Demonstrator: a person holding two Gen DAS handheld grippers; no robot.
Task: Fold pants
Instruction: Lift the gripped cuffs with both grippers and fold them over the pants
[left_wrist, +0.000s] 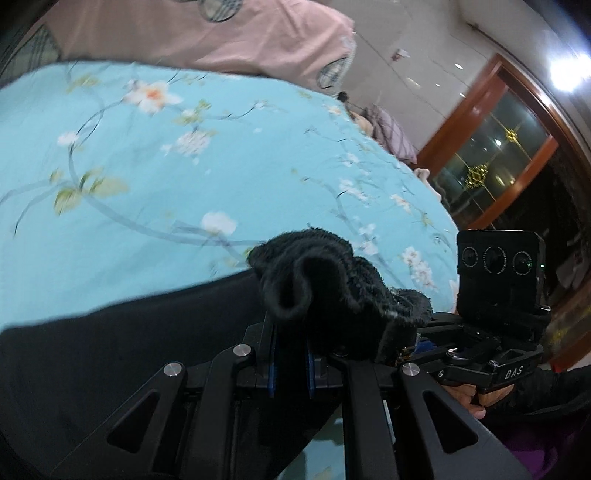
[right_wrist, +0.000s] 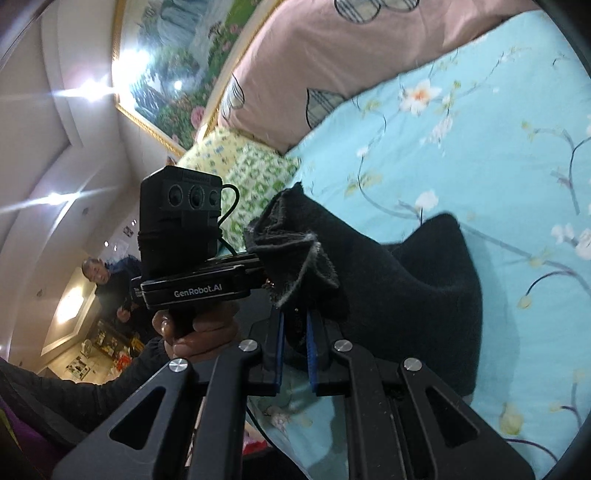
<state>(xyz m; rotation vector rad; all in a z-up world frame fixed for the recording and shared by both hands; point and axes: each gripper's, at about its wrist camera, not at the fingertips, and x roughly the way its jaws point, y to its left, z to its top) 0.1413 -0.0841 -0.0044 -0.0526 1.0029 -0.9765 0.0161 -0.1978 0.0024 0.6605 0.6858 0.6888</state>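
Both grippers are clamped on the black pants.

Left gripper (left_wrist: 290, 354): jaws pulled together on a bunched fold of the pants (left_wrist: 325, 280), with fuzzy fabric puffing up above the blue pads (left_wrist: 272, 363). More pant fabric runs off to the left as a dark band across the near edge of the teal floral bedsheet (left_wrist: 184, 166). The right gripper's body, marked "DAS", sits just to the right with the person's hand on its handle.

Right gripper (right_wrist: 295, 343): jaws closed on another bunched edge of the pants (right_wrist: 388, 280), cloth pinched between the blue pads (right_wrist: 312, 354). The pinched end is lifted; the rest drapes right and down onto the bedsheet (right_wrist: 461, 147). The left gripper's body, marked "GenRobot.AI", is just to the left, touching the fabric bunch, with the left hand (right_wrist: 199, 328) gripping its handle.

The two grippers are close together, side by side.

Far side of the bed: pink quilt (left_wrist: 207, 33), and a yellow-green patterned pillow (right_wrist: 240, 162) in the right view. A framed landscape picture (right_wrist: 177, 70) hangs on the wall. Both views are motion-blurred.
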